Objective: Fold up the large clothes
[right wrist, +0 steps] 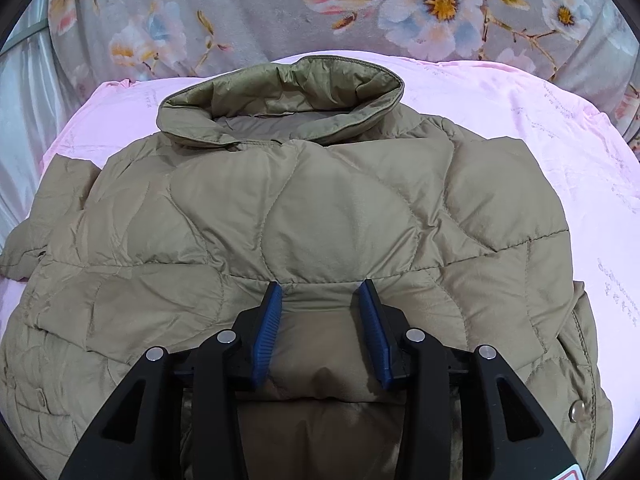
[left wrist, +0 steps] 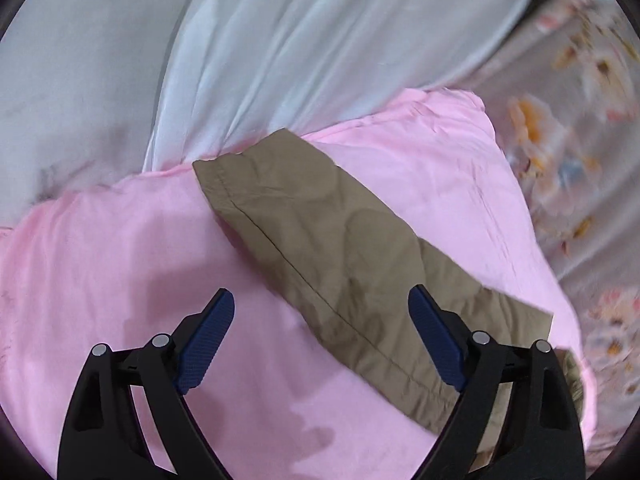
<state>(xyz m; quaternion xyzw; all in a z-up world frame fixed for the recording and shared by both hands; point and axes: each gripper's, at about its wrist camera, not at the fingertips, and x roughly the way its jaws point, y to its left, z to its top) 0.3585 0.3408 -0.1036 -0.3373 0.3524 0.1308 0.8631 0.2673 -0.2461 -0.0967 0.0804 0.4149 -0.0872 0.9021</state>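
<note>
The olive quilted jacket (right wrist: 304,216) lies spread on the pink sheet (right wrist: 500,120), collar (right wrist: 280,108) at the far end toward the grey floral bedspread (right wrist: 248,12). My right gripper (right wrist: 320,292) sits over the jacket's middle, its 2 blue pads (right wrist: 266,332) pinching a raised fold of the padding between them. My left gripper (left wrist: 320,304) hangs wide open above the jacket's sleeve (left wrist: 320,232), nothing between its pads (left wrist: 208,344) (the sleeve runs under the right-hand pad without touching it). Beyond the sleeve's cuff, pale grey fabric (left wrist: 280,40) meets the sheet's edge.
</note>
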